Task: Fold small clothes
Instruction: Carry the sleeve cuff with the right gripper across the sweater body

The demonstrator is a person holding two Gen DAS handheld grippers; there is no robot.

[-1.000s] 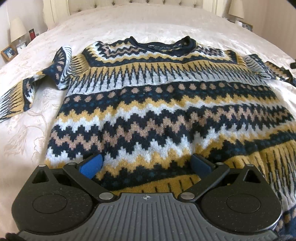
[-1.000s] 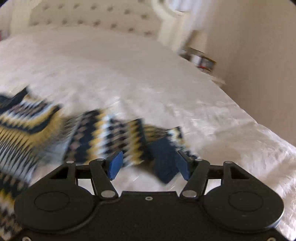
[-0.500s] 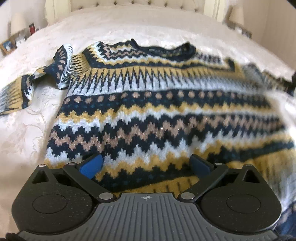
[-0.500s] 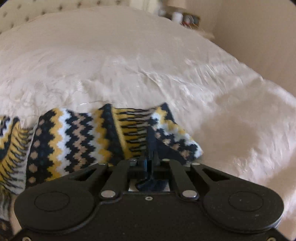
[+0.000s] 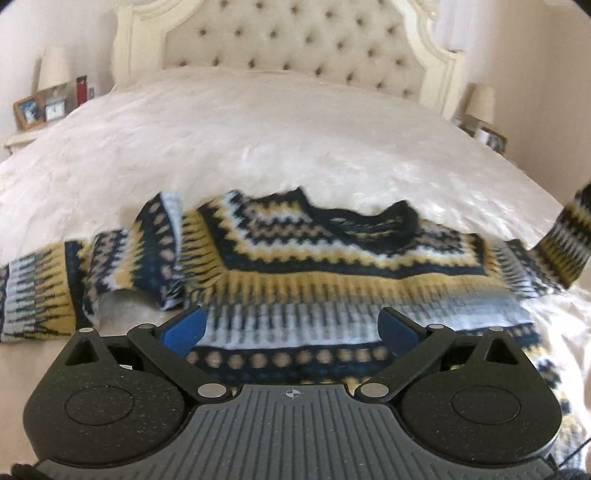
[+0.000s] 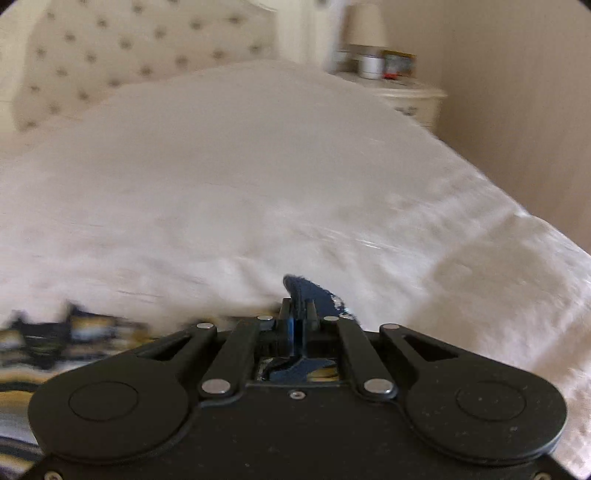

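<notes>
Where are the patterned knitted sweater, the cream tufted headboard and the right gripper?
patterned knitted sweater (image 5: 295, 258), left wrist view, on its chest.
cream tufted headboard (image 5: 288, 40), left wrist view, on its padded middle.
right gripper (image 6: 298, 314), right wrist view, between its fingertips.

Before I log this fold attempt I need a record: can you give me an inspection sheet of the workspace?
Surface: white bedspread, lightly wrinkled.
Job's things: patterned sweater lying across the bedspread; left sleeve rumpled, right sleeve lifted.
Clutter: nothing seen on the bedspread.
Grippers: left gripper open over the sweater; right gripper shut on navy sleeve fabric.
Cables: thin dark line at the left view's lower right corner, unclear.
Surroundings: tufted headboard; nightstand with lamp; blurred.
</notes>
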